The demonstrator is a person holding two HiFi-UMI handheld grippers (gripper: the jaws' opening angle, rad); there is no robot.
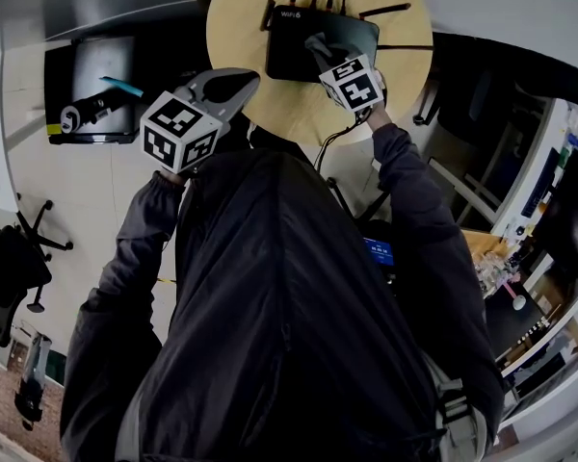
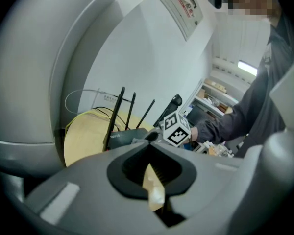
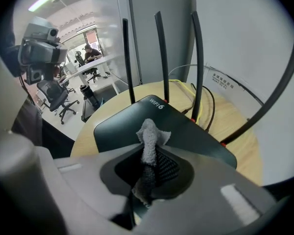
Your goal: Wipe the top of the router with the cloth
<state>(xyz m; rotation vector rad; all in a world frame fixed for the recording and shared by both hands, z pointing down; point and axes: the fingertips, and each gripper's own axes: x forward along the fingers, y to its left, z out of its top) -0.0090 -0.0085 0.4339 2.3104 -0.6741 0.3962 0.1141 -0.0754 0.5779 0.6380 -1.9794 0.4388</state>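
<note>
Fingers (image 3: 83, 180) of the right gripper (image 3: 149, 168) clamped on the grey cloth (image 3: 150, 140), cloth tip over the black router (image 3: 117, 126); left gripper (image 2: 153, 182) fingers (image 2: 88, 185) pressed together, holding nothing.

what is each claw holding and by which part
The right claw pinches a small grey cloth by its bunched lower part, tip free above the black router. The left claw is shut on nothing.
</note>
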